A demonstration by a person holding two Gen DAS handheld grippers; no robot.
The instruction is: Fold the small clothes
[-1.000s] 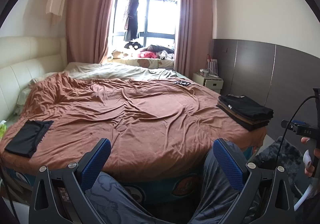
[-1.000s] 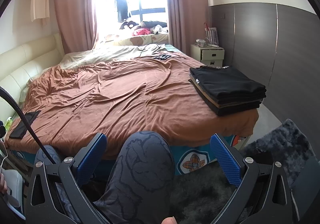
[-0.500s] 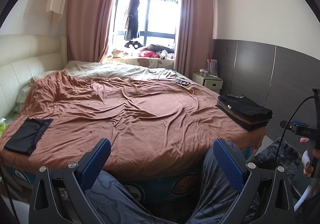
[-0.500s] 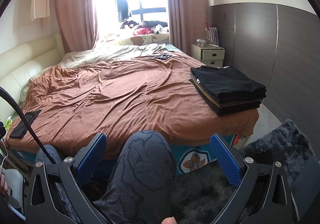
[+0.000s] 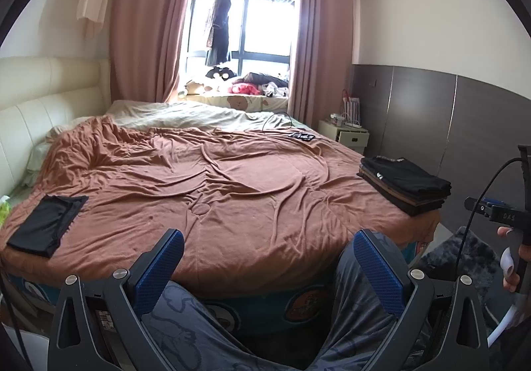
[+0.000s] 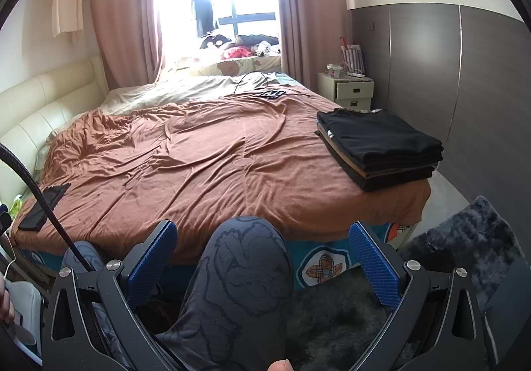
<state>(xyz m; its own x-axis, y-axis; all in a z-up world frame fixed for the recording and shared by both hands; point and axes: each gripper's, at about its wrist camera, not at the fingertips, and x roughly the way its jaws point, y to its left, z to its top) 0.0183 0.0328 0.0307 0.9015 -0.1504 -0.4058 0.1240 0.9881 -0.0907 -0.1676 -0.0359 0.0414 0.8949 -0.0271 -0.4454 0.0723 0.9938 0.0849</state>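
Both grippers hang low at the foot of the bed (image 5: 252, 205), above the person's knees in patterned grey trousers (image 6: 245, 271). The left gripper (image 5: 268, 266) has its blue-padded fingers (image 5: 159, 268) spread wide with nothing between them, and the right gripper (image 6: 264, 259) is likewise spread and empty. A rumpled rust-brown cover (image 6: 205, 158) lies over the bed. On its near left corner a single small black garment (image 5: 46, 225) lies folded flat, well apart from both grippers. At the right edge of the bed sits a neat stack of folded clothes (image 6: 378, 148), mostly black with a tan layer showing in its side. A dark shaggy rug (image 6: 471, 238) covers the floor to the right of the bed, and a cream bedside cabinet (image 6: 348, 90) stands against the grey panelled wall.
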